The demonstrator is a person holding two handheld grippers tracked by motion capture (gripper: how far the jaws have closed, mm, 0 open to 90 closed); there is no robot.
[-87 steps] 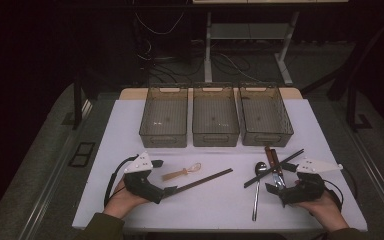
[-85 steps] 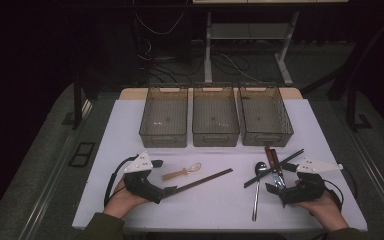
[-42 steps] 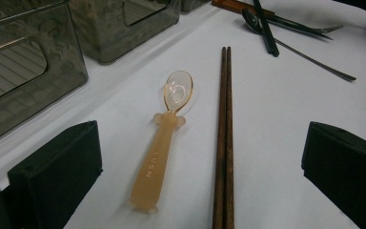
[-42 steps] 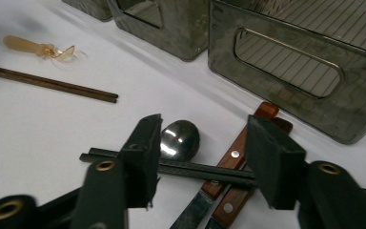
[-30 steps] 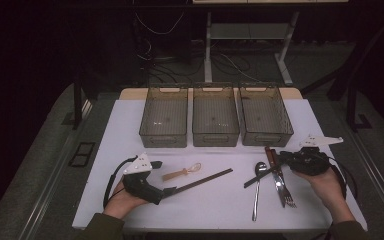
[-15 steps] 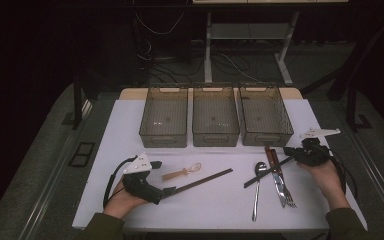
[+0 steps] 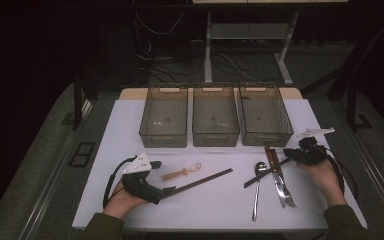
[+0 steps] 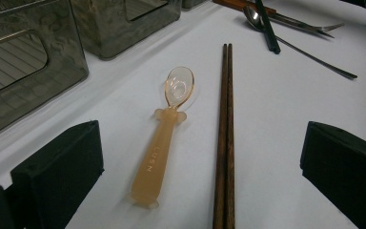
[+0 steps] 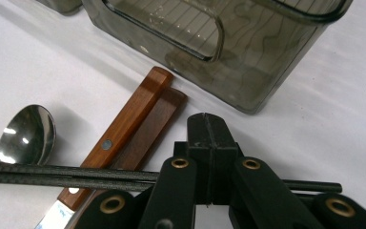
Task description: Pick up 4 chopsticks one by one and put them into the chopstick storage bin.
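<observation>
A: Right gripper (image 9: 205, 138), jaws pressed together over the pair of black carbon chopsticks (image 9: 66, 172) at the table's right, their long axis running crosswise under the pads.

B: Pinched, or merely above?

A: Cannot tell. They cross the wooden-handled knife (image 9: 124, 129) before the right-hand smoked plastic bin (image 7: 264, 114).

B: The left gripper (image 7: 166, 191)?

A: Jaws wide, well apart, facing 2 brown wooden chopsticks (image 8: 225, 133).

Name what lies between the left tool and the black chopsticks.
Between left tool and black chopsticks: an amber spoon and brown chopsticks, per the high view.
</observation>
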